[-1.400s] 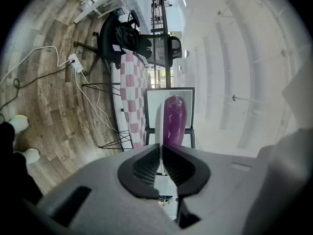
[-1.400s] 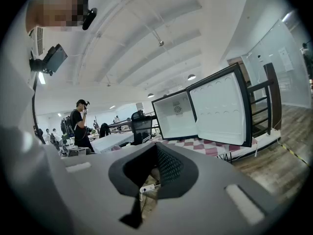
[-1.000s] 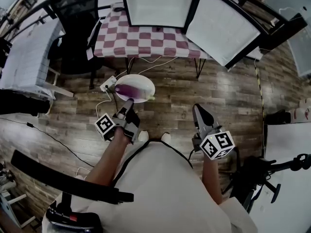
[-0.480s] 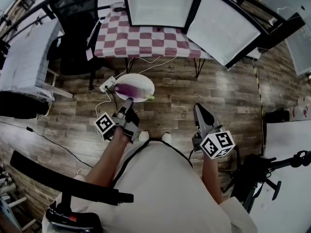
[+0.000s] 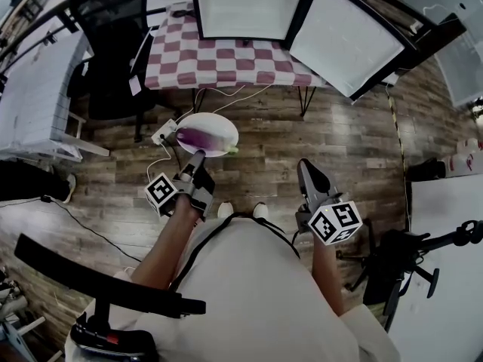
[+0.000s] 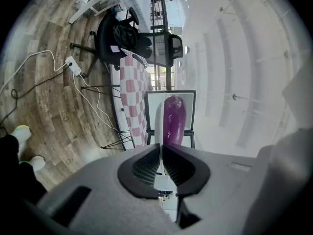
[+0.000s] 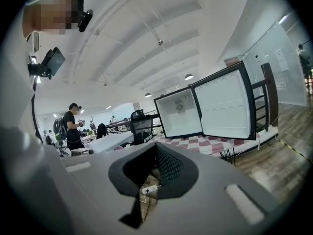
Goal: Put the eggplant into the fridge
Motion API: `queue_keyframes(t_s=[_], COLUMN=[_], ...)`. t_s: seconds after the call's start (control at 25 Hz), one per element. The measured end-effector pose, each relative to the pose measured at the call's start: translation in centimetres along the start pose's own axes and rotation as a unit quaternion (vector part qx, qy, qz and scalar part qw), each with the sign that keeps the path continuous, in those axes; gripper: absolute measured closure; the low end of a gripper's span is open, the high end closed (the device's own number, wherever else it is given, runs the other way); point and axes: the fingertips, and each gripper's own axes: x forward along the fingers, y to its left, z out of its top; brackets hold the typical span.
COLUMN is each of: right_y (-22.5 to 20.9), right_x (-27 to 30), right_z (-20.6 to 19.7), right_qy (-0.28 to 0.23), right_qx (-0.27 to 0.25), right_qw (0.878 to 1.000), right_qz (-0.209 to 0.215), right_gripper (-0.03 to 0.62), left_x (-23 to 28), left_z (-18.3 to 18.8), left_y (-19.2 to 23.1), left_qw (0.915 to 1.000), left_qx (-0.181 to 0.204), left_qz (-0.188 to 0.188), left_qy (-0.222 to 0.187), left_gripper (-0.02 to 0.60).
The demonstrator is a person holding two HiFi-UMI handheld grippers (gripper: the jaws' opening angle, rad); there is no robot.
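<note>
**Head view.** Your left gripper [image 5: 198, 159] had its jaws closed on the near rim of a white plate [image 5: 223, 125], which it held above the wooden floor [image 5: 317, 138]. The purple eggplant [image 5: 198, 137] lay on that plate, not yet in the fridge [image 5: 241, 6]. The fridge stood on a worktop [image 5: 219, 62] covered with a red-and-white checked cloth, and its door [image 5: 343, 40] was swung wide to the right. The plate was short of the worktop's front edge and well apart from the fridge. Your right gripper [image 5: 306, 166] pointed the same way, with its jaws together and nothing between them. The cubes [image 5: 161, 193] on the grippers bore black-and-white square markers, which were patterns, not letters. A black chair [image 5: 109, 21] stood left of the worktop, and a white power strip [image 5: 167, 131] lay on the floor.

**Right gripper view.** A round sticker [image 7: 180, 105] on the fridge's back wall was too small to read.
</note>
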Motion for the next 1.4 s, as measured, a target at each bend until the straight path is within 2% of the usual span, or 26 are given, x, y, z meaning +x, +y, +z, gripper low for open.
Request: queue_keyframes(t_s=[0.4,0.6,0.96,1.16,1.28,1.4], right_y=[3.9,4.6,5.1,4.0,2.9,1.5], right_x=[1.0,1.0,1.7,2.2,2.9,4.0], right_z=[-1.6,-1.5,-1.3,-2.0,-2.2,-1.6], right_qy=[0.002,0.007,0.010,0.016,0.020,0.020], right_qx=[0.001,-0.007,-0.013,-0.004,0.003,0.007], right_qw=[1.000,1.000,1.000,1.000,1.000,1.000], right_qz=[-0.012,-0.015,-0.003,0.004,0.009,0.016], right_gripper=[0.588,0.588,0.588,0.588,0.588,0.588], left_x=[-1.8,-2.3,-3.6,-2.9,-2.3,-0.7], left_z=[2.9,4.1,5.1,5.1,5.1,4.5], left_y=[0.2,0.1,2.0,1.7,2.1,1.2], left_qw=[0.9998,0.9999,0.9999,0.9997,0.9995,0.9997], left_qx=[0.007,0.008,0.006,0.014,0.020,0.017], left_qz=[-0.004,-0.010,0.012,0.005,0.015,0.002], left_qy=[0.017,0.008,-0.008,-0.017,-0.022,-0.016], left_gripper=[0.558,0.557,0.557,0.557,0.557,0.557])
